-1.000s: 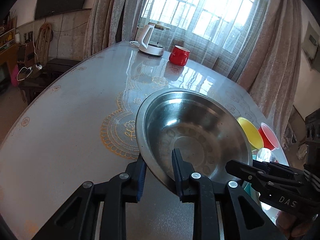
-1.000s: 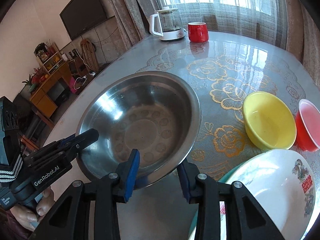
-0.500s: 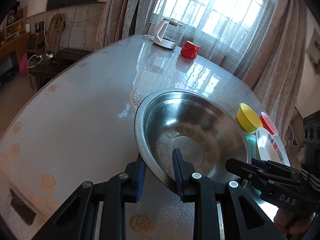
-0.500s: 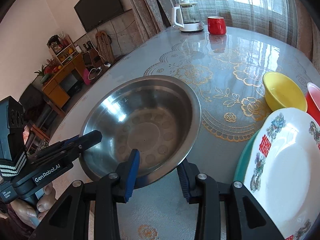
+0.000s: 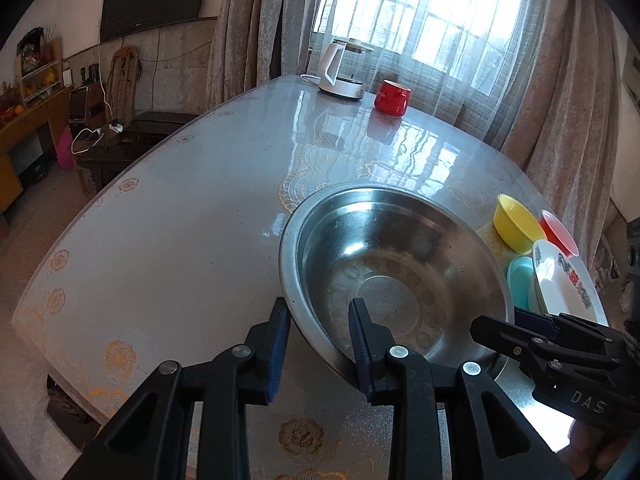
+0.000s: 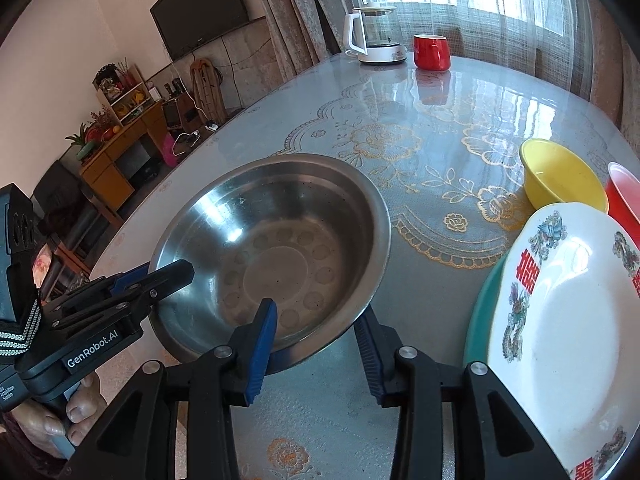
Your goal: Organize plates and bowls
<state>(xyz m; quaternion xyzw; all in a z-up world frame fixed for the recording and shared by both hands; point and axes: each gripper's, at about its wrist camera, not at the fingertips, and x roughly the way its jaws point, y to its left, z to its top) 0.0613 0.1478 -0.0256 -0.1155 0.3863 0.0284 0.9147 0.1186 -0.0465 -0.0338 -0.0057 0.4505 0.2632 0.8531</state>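
A wide steel basin [image 5: 400, 280] [image 6: 272, 248] sits low over the near part of the glass-topped table [image 5: 180, 220]. My left gripper [image 5: 318, 312] straddles its near-left rim, one finger outside and one inside the basin. My right gripper [image 6: 314, 316] straddles the near-right rim in the same way. Both pairs of jaws are opening slightly, with the rim still between the pads and touching them. Each gripper also shows in the other's view: the right gripper [image 5: 498, 322] and the left gripper [image 6: 160, 276].
To the basin's right a white patterned plate [image 6: 560, 320] lies on teal plates [image 6: 478, 320]. Behind them stand a yellow bowl [image 6: 560, 176] and a red bowl [image 6: 624, 196]. A kettle [image 5: 340, 72] and a red mug [image 5: 392, 98] stand at the far edge.
Both grippers carried the basin toward the near table edge, away from the kettle, then came to rest. The plate stack has come further into the right wrist view.
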